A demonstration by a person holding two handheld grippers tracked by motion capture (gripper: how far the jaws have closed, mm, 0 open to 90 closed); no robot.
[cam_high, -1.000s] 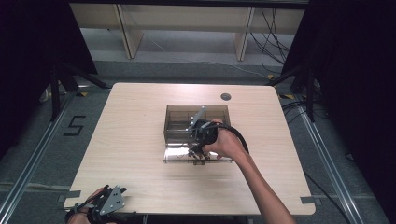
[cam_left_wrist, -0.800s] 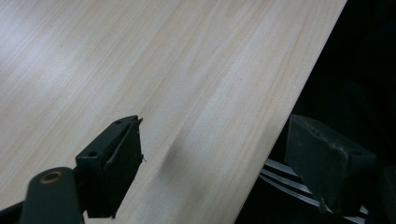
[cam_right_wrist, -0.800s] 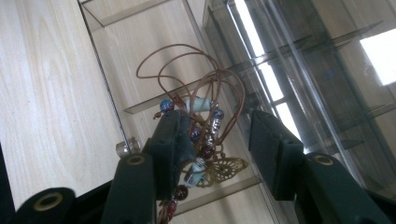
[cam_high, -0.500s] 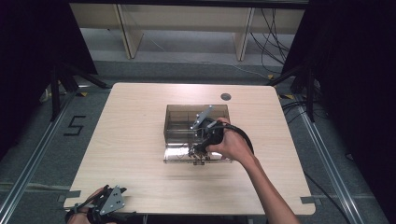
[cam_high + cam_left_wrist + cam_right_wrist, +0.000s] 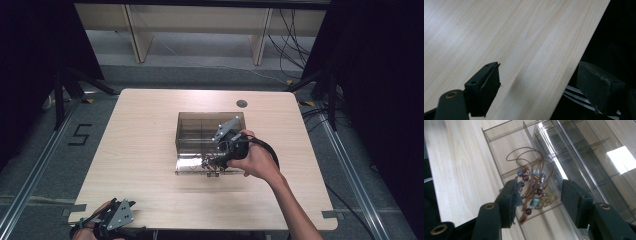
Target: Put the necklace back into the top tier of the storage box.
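My right gripper (image 5: pixel 537 196) has just been opening its jaws, which now stand apart with the beaded cord necklace (image 5: pixel 532 182) between them, apparently no longer pinched, lying bunched in the pulled-out drawer (image 5: pixel 499 152) of the clear acrylic organizer box (image 5: pixel 197 131). To finish well, I'd lift straight away so no cord loop snags a pad and drags back out. My left gripper (image 5: pixel 537 85) idles, jaws apart on nothing, at the table (image 5: pixel 524 37) edge.
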